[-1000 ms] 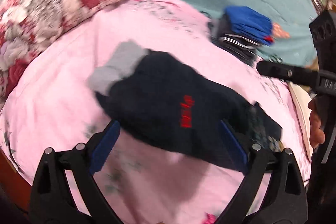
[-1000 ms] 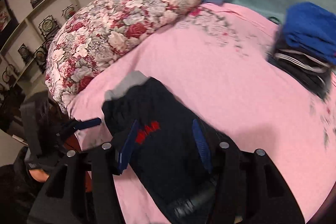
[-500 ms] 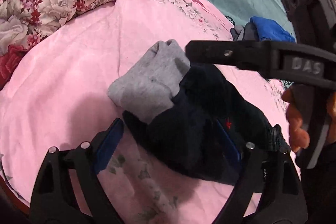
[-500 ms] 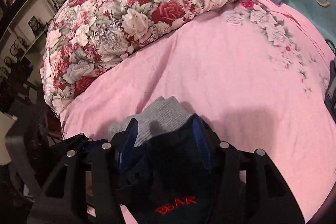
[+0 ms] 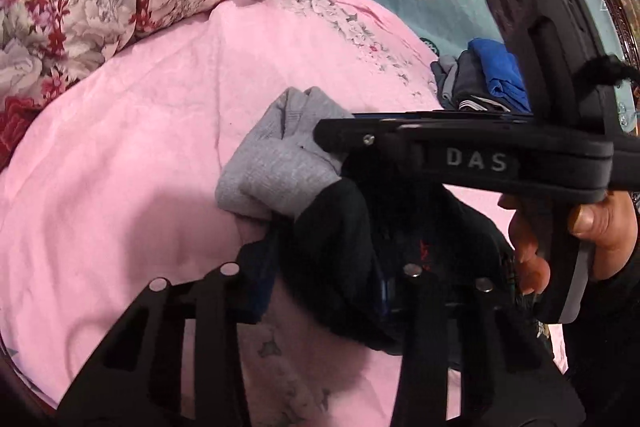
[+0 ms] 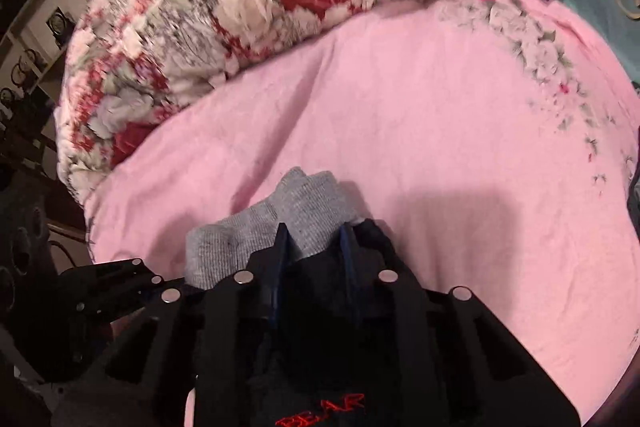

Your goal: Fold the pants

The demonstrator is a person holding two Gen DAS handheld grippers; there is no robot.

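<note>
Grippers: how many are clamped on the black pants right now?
2. The left gripper pinches the pants at their near edge; the right gripper grips them beside the grey cuff.

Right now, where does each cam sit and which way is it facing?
Left wrist: on the left gripper, facing across the pink bedsheet at the black pants with grey cuffs; the right gripper and right hand cross the view.
Right wrist: on the right gripper, facing the rolled floral quilt; the left gripper shows at lower left.
Shared: pants, sheet, quilt.
</note>
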